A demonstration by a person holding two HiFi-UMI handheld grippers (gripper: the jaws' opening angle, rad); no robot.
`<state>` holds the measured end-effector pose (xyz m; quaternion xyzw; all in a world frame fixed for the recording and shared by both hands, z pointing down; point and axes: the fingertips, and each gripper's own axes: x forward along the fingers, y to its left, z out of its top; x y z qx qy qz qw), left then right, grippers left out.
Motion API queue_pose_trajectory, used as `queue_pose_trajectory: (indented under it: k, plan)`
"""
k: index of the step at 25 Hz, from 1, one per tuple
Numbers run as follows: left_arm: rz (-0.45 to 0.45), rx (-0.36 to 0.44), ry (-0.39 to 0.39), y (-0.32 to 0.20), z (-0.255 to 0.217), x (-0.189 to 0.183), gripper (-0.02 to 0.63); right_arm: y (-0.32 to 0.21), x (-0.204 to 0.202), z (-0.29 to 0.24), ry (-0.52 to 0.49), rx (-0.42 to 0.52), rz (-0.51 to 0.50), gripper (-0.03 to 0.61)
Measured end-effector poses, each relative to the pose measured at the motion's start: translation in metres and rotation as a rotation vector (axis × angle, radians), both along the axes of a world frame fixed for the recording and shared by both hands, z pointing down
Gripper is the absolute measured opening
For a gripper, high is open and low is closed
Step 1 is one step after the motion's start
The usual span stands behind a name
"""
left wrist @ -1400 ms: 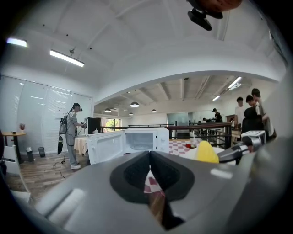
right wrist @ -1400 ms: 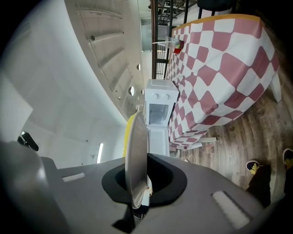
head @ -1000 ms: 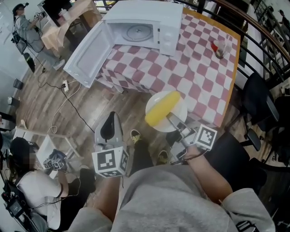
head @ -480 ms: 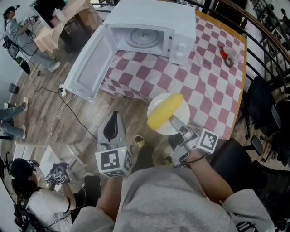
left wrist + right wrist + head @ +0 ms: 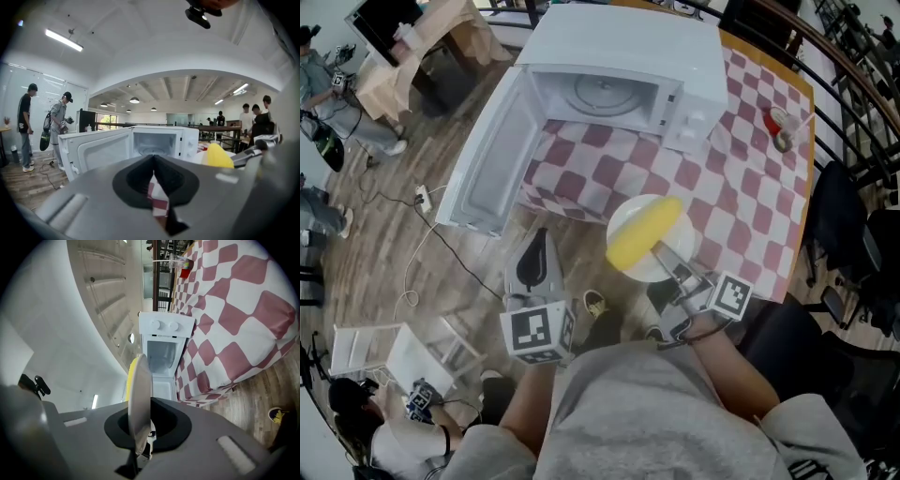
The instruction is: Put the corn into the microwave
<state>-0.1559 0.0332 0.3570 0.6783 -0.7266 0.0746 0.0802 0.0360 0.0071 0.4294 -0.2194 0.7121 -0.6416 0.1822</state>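
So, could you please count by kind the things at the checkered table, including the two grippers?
microwave: 1
plate: 1
corn: 1
clear cup: 1
grippers: 2, the left gripper and the right gripper
Total: 6

The head view looks steeply down from above; both gripper views face the open microwave, which all three share.

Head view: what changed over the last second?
The left gripper and right gripper were carried toward the open microwave, which now looks nearer. The right gripper stays shut on the plate rim with the corn still on it. The left gripper stays shut and empty.
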Motion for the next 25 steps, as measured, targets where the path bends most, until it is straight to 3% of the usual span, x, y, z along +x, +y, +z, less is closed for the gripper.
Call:
queue_pose_trajectory:
  k: [14, 25]
  plan:
    - [0.087, -0.003, 0.010, -0.032, 0.006, -0.043, 0.009, -0.035, -0.045, -0.001, 0.011, 0.002, 0.095, 0.008]
    - [0.126, 0.016, 0.012, -0.046, 0.000, -0.050, 0.009, -0.051, -0.058, -0.013, 0.023, 0.018, 0.114, 0.008]
